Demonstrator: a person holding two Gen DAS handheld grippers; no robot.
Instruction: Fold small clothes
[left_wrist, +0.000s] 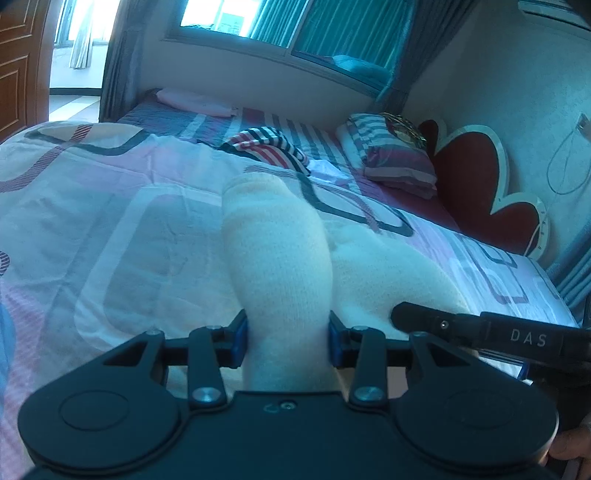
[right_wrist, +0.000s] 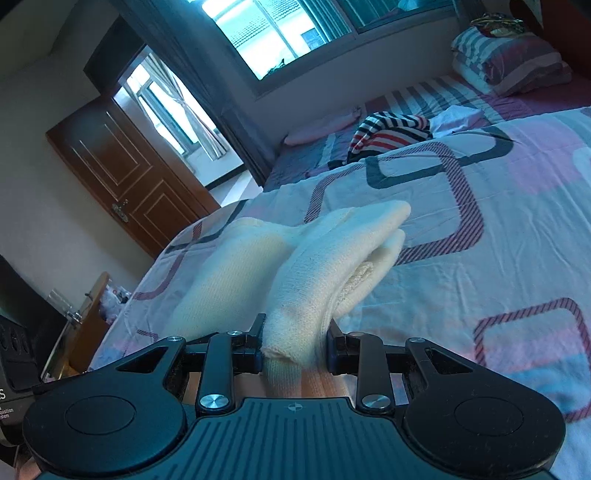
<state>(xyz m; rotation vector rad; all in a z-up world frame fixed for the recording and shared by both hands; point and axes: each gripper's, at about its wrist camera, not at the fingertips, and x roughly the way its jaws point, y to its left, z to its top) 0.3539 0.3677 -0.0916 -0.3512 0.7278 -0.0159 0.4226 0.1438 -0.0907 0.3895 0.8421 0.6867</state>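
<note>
My left hand-held gripper (left_wrist: 288, 341) is clamped on one end of a cream knitted garment (left_wrist: 277, 258), the blue-padded jaws pinching a thick tube of it that runs forward and away from me. My right hand-held gripper (right_wrist: 295, 341) pinches another part of the same piece, where the cloth is doubled into a fat roll with a looser, ribbed inner layer showing at its open end. I judge that I hold both ends so I can lift the fabric clear and lay one half over the other without it slumping. In the left view, the right tool's black finger comes in from the side, just beside the cloth.

The knit looks soft, stretchy and fairly thick, with a fine stitch and rounded, limp folds; whether it is a sock or small trousers I cannot tell. Its far part rests on the bed (right_wrist: 498, 258), on a smooth quilt printed with pink, grey and striped rounded squares. Farther off lie a crumpled red, white and black striped garment (right_wrist: 391, 133) and a striped pillow (right_wrist: 509, 62) by the heart-shaped headboard (left_wrist: 476, 184).
</note>
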